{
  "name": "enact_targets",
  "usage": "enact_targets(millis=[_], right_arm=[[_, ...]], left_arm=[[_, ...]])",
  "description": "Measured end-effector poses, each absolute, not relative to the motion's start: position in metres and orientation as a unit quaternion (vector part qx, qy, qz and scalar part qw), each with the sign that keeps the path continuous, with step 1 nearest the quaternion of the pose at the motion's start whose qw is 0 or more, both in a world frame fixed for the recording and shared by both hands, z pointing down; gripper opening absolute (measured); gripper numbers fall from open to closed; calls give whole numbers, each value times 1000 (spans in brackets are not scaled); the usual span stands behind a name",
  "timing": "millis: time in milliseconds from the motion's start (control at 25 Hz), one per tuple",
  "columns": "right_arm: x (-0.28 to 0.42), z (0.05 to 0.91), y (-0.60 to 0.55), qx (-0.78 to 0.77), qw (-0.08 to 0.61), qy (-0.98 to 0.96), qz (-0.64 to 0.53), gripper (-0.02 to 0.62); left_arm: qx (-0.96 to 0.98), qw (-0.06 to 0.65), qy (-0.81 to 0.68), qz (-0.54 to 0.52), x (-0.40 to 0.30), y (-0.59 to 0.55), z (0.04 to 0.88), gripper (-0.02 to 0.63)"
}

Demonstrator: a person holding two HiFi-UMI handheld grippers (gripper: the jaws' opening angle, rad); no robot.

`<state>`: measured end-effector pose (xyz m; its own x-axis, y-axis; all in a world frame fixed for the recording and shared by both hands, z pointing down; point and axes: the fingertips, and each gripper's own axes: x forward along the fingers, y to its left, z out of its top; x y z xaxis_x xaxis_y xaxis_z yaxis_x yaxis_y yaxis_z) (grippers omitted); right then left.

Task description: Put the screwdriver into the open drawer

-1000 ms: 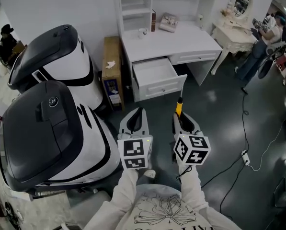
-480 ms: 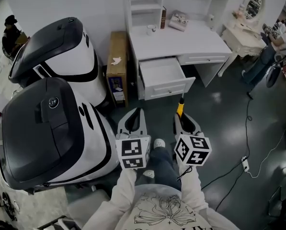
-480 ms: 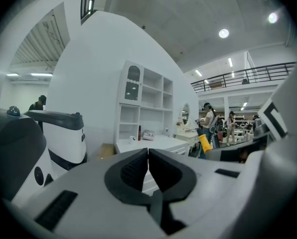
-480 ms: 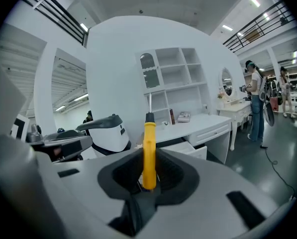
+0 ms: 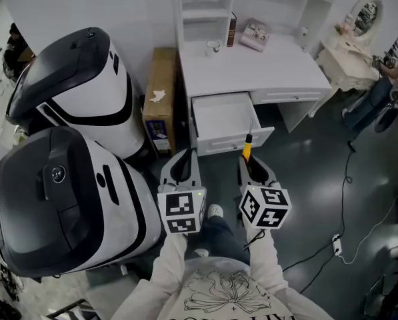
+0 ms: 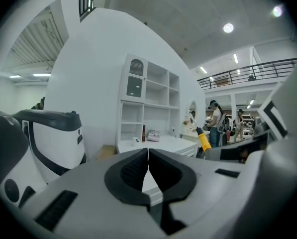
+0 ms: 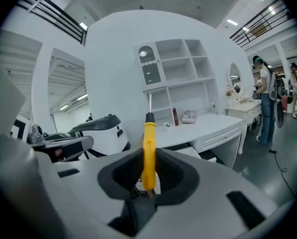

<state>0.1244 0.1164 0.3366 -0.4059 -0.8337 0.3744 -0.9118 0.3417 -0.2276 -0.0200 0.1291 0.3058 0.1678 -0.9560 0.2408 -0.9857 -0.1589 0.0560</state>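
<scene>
Screwdriver (image 7: 148, 153) in transit: its yellow handle is pinched between the jaws of the right gripper (image 5: 249, 161), with the metal shaft pointing ahead toward the far side of the scene. The left gripper (image 5: 187, 157), beside it on the left, has its jaws pressed together on nothing.

Step in hand, as judged: the carry toward the open drawer (image 5: 219, 117), which stands pulled out of the white desk (image 5: 272, 72) just beyond the tool's tip and appears bare inside. No release has been made yet.

Next move, as judged: bring the right gripper over the drawer's front panel, lower the tool into the cavity, then part the jaws; the long shaft must clear that panel.

Surroundings: dark grey floor (image 5: 305, 172) with a trailing cable (image 5: 349, 179); a cardboard box (image 5: 160, 85) against the wall left of the desk; two large black-and-white machine housings (image 5: 65, 192) at left; a book (image 5: 231, 31) and a cup (image 5: 213, 45) on the desktop; a dressing table (image 5: 352, 59) at far right.
</scene>
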Motion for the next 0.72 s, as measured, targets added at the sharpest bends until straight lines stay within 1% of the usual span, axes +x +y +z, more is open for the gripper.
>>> enact_targets(millis=[360, 720], right_arm=[[132, 327, 0, 506, 88, -833, 204, 69], [121, 350, -63, 477, 103, -841, 233, 69]], left_arm=[[741, 99, -660, 74, -5, 26, 301, 6], [720, 117, -678, 89, -13, -29, 319, 6]])
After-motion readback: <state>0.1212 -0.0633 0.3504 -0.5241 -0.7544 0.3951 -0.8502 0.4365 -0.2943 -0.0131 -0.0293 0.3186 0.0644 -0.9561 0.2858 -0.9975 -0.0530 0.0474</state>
